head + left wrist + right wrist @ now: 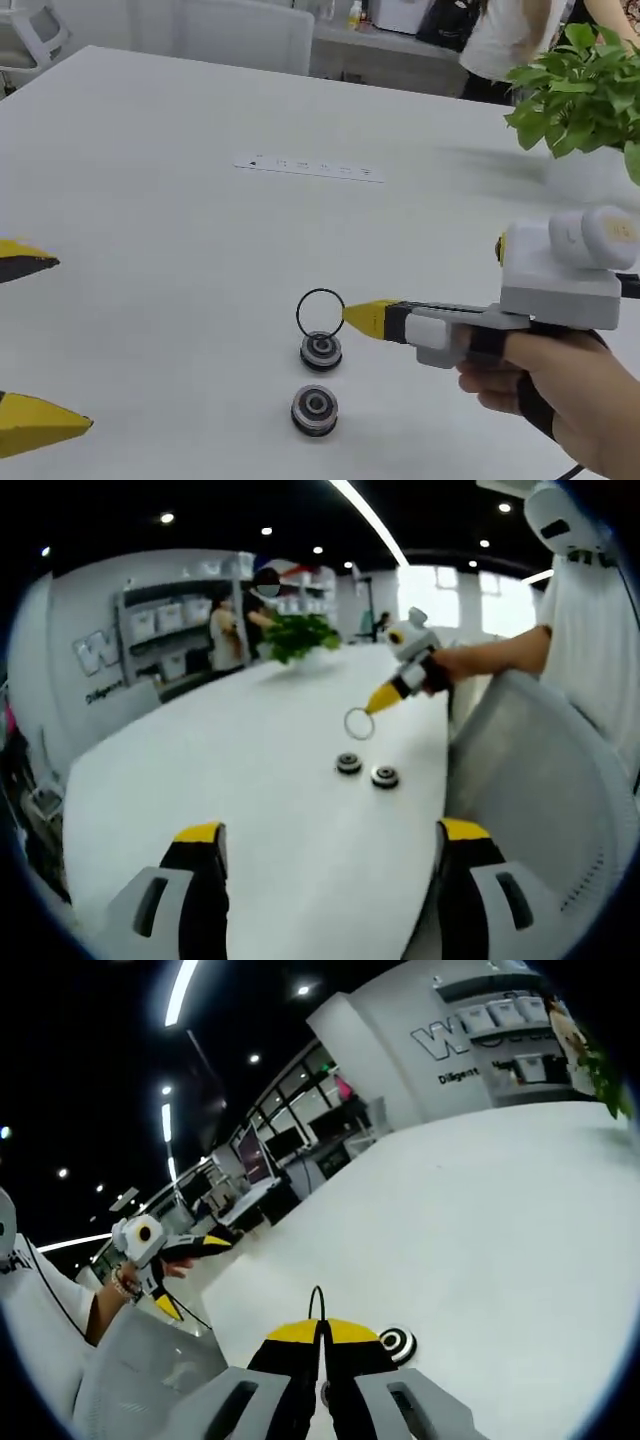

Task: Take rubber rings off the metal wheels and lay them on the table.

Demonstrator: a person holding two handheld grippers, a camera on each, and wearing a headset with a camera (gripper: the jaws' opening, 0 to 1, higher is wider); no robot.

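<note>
- Rubber ring [320, 290], thin and black, is pinched at its edge in the closed tips of the right gripper [347, 315]. It is held in the air just above the farther metal wheel [321, 350] on the white table [180, 180].
- The left gripper [330, 832] hovers well apart at the table's near side, jaws spread wide and holding nothing.
- The loop looks feather-light and pliant, and is likely to stretch, twist or cling to the tips on release. A light nip on the band itself should be enough.
- The nearer metal wheel [315, 410] looks small, dense and free to slide. Whether it carries a ring is too small to tell.
</note>
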